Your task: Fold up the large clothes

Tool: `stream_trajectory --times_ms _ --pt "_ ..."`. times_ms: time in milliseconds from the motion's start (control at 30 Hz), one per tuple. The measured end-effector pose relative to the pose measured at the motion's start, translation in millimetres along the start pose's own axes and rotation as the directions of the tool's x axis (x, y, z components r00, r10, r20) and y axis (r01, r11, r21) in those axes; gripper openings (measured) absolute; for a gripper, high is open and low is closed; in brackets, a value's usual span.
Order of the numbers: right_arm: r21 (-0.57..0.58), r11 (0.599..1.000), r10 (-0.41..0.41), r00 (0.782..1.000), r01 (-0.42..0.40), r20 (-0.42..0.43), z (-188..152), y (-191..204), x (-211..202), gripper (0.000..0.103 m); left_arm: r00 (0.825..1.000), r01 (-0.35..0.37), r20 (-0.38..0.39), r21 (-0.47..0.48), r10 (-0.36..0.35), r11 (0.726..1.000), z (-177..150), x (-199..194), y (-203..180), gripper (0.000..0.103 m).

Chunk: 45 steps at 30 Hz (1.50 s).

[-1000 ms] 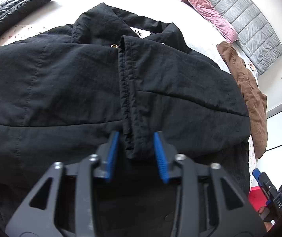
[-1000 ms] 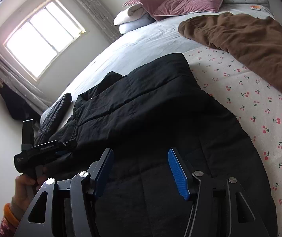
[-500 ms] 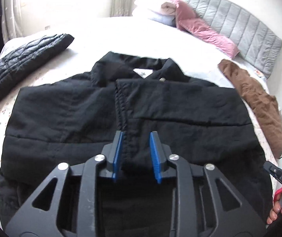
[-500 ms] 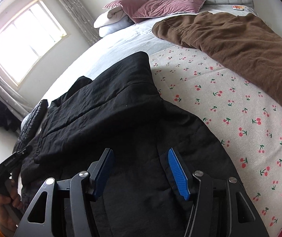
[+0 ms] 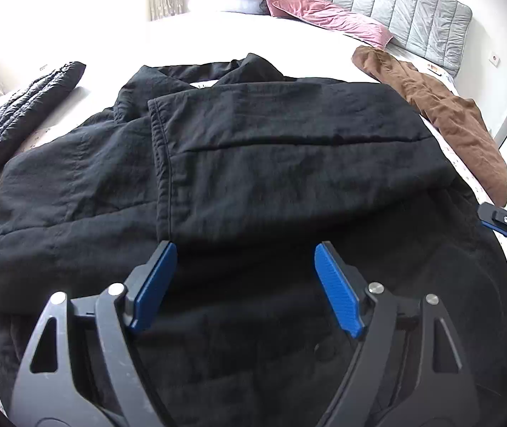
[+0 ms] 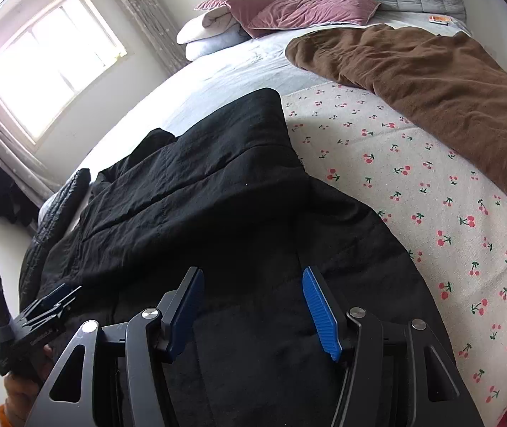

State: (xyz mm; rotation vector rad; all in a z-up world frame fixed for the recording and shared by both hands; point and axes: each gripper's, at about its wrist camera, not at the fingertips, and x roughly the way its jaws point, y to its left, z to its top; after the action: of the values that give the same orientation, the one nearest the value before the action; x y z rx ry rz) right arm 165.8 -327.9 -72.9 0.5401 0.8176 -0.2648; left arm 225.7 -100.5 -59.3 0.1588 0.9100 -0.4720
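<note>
A large black jacket (image 5: 253, 163) lies spread on the bed, collar at the far end. Its right front panel is folded over the middle, with the stitched edge running down the left of centre. My left gripper (image 5: 244, 267) is open and empty, just above the near end of that folded panel. The jacket also shows in the right wrist view (image 6: 200, 213). My right gripper (image 6: 251, 295) is open and empty over the jacket's lower right part. The left gripper's body shows at the left of the right wrist view (image 6: 33, 323).
A brown garment (image 6: 431, 82) lies on the cherry-print sheet (image 6: 413, 213) to the right. A black quilted jacket (image 5: 15, 114) lies at the left. Pink pillows (image 6: 289, 10) and a grey headboard (image 5: 413, 7) are at the far end.
My left gripper let go of the jacket's front edge, opened wide and pulled back. The right gripper stayed open and shifted slightly over the jacket.
</note>
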Motion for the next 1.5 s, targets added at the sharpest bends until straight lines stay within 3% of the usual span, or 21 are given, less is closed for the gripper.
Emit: stream_trajectory --times_ms 100,267,467,633,767,1067,1300,1400,1467,1500 --pt "-0.033 0.999 -0.010 1.000 0.010 0.016 -0.8 11.9 -8.4 0.060 0.999 0.020 -0.035 -0.011 -0.020 1.000 -7.9 -24.8 5.7 0.082" --pt "-0.139 0.990 0.012 1.000 -0.010 0.012 -5.8 44.0 -26.5 0.069 0.992 0.059 -0.109 -0.037 -0.063 0.998 -37.5 -73.7 23.3 0.086" --pt "-0.333 0.943 0.001 1.000 -0.009 -0.024 -29.3 69.4 -57.2 0.078 0.984 0.059 -0.152 -0.183 -0.088 0.981 -83.3 -134.0 65.6 0.091" --pt "-0.304 0.945 0.095 0.990 -0.122 -0.102 -49.0 31.3 -89.9 0.081 0.990 -0.015 -0.141 -0.245 -0.020 0.969 -126.5 -175.6 102.5 0.094" --pt "-0.297 0.943 0.114 0.985 -0.149 -0.132 -64.7 -16.4 -113.9 0.083 0.988 -0.048 -0.152 -0.287 0.004 0.957 -166.8 -187.9 132.8 0.094" --pt "-0.161 0.966 0.173 0.969 -0.202 -0.179 -114.1 -112.0 -136.5 0.083 0.976 0.094 -0.149 -0.360 -0.156 0.928 -244.8 -173.4 177.0 0.094" --pt "-0.118 0.969 0.187 0.956 -0.217 -0.228 -145.0 -130.3 -126.3 0.083 0.961 0.151 -0.146 -0.438 -0.236 0.886 -272.3 -166.6 188.5 0.094" --pt "-0.105 0.969 0.192 0.949 -0.224 -0.251 -155.6 -131.9 -123.3 0.083 0.942 0.206 -0.137 -0.484 -0.306 0.851 -284.0 -169.9 187.1 0.091" --pt "-0.095 0.967 0.206 0.945 -0.236 -0.253 -162.2 -132.9 -125.2 0.083 0.916 0.262 -0.126 -0.531 -0.381 0.806 -295.1 -171.9 183.9 0.087" --pt "-0.090 0.965 0.217 0.944 -0.245 -0.251 -166.0 -132.9 -126.8 0.083 0.908 0.279 -0.124 -0.533 -0.399 0.799 -298.9 -174.2 179.7 0.084"
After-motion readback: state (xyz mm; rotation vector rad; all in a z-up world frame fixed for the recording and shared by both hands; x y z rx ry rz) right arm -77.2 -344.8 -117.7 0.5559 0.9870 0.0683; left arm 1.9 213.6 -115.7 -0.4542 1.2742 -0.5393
